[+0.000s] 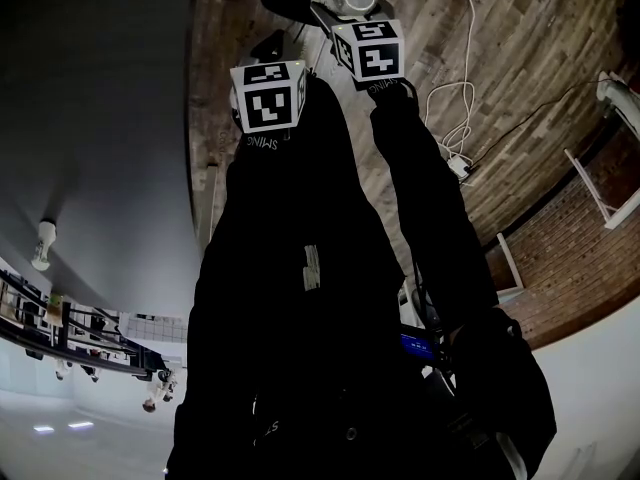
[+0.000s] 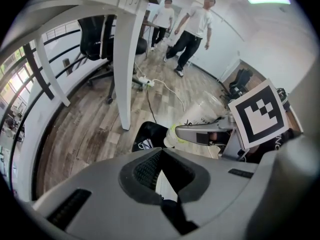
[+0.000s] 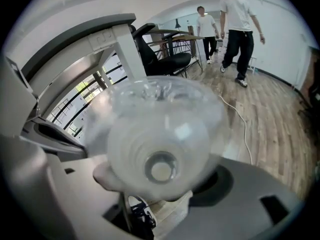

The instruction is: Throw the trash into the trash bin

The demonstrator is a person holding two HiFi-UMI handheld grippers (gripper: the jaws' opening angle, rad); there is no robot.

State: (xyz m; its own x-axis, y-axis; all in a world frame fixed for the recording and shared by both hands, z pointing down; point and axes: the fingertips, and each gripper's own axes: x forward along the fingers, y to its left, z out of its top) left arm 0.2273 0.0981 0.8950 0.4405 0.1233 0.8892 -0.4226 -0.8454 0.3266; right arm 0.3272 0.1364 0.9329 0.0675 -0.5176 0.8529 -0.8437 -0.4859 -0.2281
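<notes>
Your right tool (image 3: pixel 162 186) is clamped on a clear plastic bottle (image 3: pixel 160 129). Its jaws press against either side, and the bottle's narrow round end is turned straight back at that tool's camera. Your left tool (image 2: pixel 160 173) has its jaws together with nothing in them, and only a thin sliver of floor shows between the black pads (image 2: pixel 142 169).

In the left gripper view the bottle sticks out ahead of the right tool, above the wooden floor (image 2: pixel 90 129) and just beside the right marker cube (image 2: pixel 260 115). A black shoe (image 2: pixel 147 136) shows below it. To the left stands the white leg of a counter (image 2: pixel 125 79), with a black office chair (image 2: pixel 95 39) beyond it and a white cable (image 2: pixel 167 91) lying across the boards. Farther back, one person (image 2: pixel 192 26) in a white top and dark trousers is mid-stride, and a second person (image 2: pixel 162 19) is behind.

In the head view both tools are held out before you on black sleeves (image 1: pixel 420 168), with the left marker cube (image 1: pixel 268 96) lower in the frame than the right one.
</notes>
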